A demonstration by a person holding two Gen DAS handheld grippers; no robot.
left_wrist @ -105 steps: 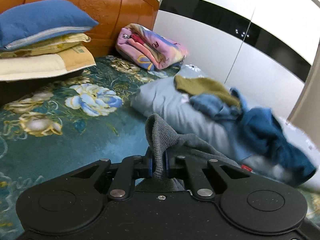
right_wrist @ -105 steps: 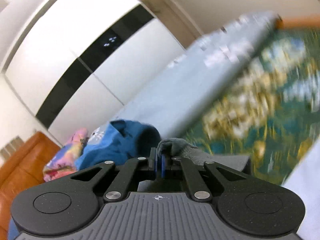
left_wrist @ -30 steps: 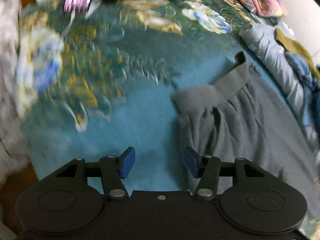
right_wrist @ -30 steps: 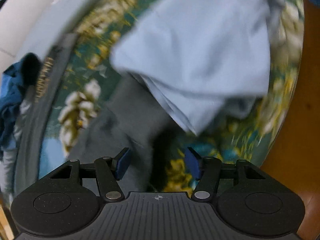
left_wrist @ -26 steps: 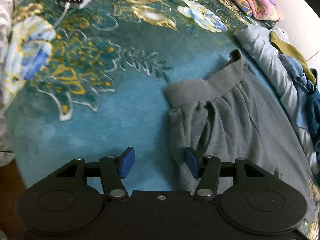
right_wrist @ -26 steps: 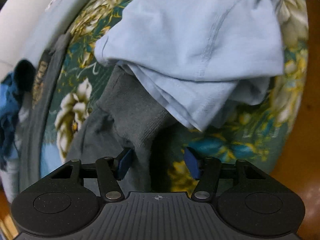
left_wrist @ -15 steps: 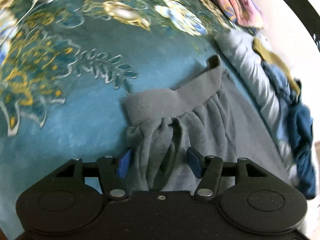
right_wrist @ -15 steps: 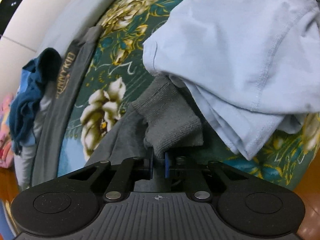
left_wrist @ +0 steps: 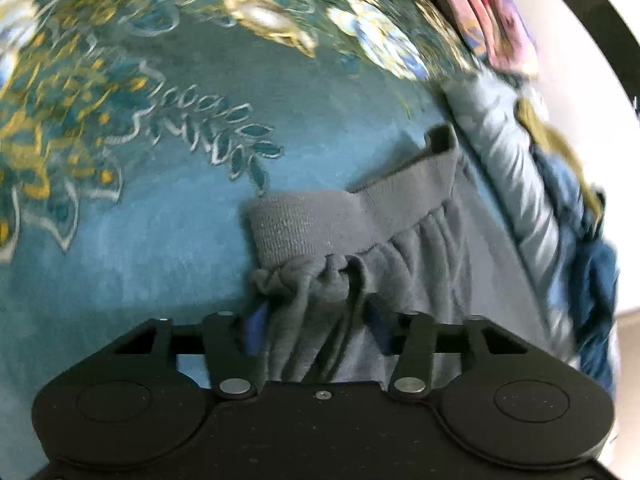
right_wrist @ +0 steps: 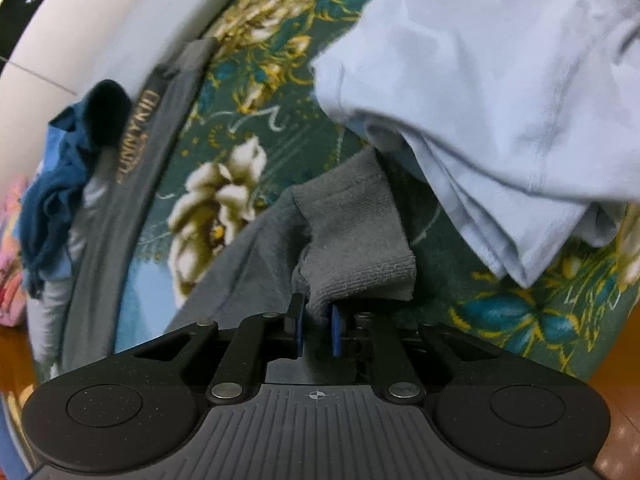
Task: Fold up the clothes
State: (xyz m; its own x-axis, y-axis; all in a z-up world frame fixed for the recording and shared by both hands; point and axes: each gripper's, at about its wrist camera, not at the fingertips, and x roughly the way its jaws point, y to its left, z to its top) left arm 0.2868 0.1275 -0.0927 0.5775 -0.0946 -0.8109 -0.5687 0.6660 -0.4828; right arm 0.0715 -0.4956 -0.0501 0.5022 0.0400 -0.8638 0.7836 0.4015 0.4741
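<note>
Left wrist view: the left gripper point(left_wrist: 316, 330) straddles the gathered cloth of a pair of grey knit sweatpants point(left_wrist: 404, 276) just below their ribbed waistband point(left_wrist: 352, 212). Its 2 blue-padded jaws are closing, with bunched folds of grey fabric between them; the pads look to be touching the cloth, though the blur hides how firmly. The sweatpants lie flat on a bed covered in a teal floral bedspread point(left_wrist: 168, 208), with the waistband toward the middle of the bed. Along the right edge runs a rumpled pale grey-blue quilt point(left_wrist: 504, 168) topped by dark blue clothing point(left_wrist: 596, 280) and an olive-coloured garment point(left_wrist: 548, 132). A folded pink patterned blanket point(left_wrist: 492, 20) sits at the far corner.

Right wrist view: the right gripper point(right_wrist: 316, 330) is clamped on the ribbed cuff point(right_wrist: 356, 236) at the end of a leg of the grey sweatpants, its pads nearly together with the knit pinched between them. The cuff rises from the gripper, partly tucked beneath a crumpled light blue garment point(right_wrist: 500, 92) lying on the bedspread to the right. To the left, a grey band bearing gold lettering point(right_wrist: 140, 136) runs along the bed's edge beside the dark blue clothing.
</note>
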